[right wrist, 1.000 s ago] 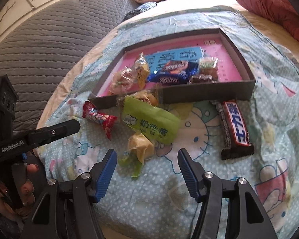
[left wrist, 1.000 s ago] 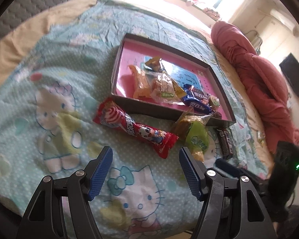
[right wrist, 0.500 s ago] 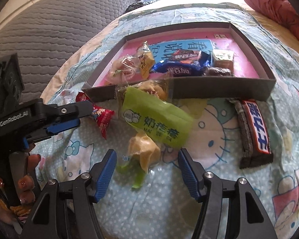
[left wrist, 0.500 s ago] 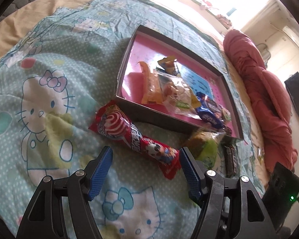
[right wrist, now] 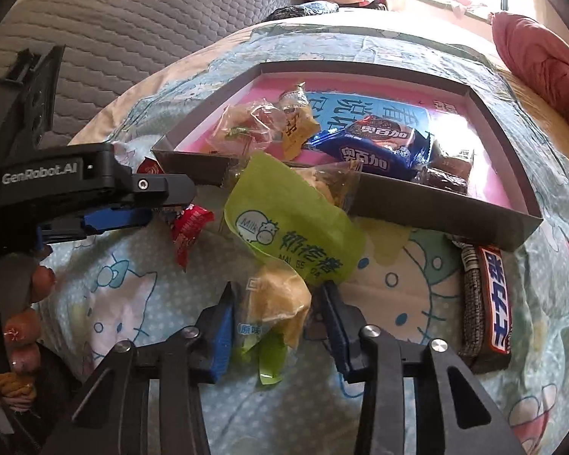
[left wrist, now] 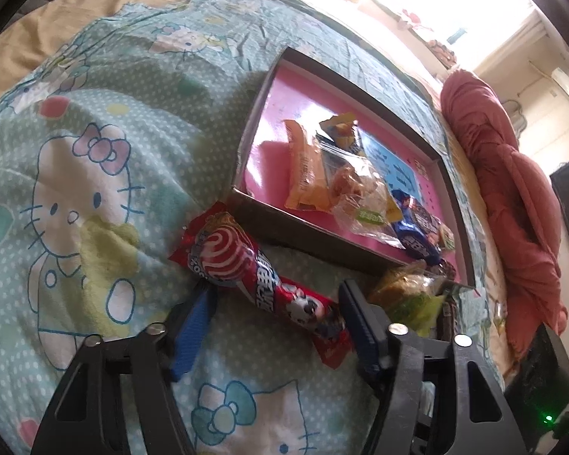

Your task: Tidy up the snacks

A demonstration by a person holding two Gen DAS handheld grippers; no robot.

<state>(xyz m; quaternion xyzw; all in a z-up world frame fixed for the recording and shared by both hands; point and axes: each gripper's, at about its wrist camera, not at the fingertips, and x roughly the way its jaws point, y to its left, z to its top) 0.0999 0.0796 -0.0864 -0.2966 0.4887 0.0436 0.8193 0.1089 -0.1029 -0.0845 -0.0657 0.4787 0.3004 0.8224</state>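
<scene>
Closing both sets of fingers on crinkly snack wrappers beside the shallow grey box (left wrist: pixel 246 144) on the bed.
Left gripper (left wrist: pixel 277 311), half open and narrowing, straddles the glossy red tube-shaped candy pack (left wrist: pixel 254 273), pads not pressing; right gripper (right wrist: pixel 280 322) has just pinched in around the green-and-clear pouch (right wrist: pixel 284 295), lower centre.
</scene>
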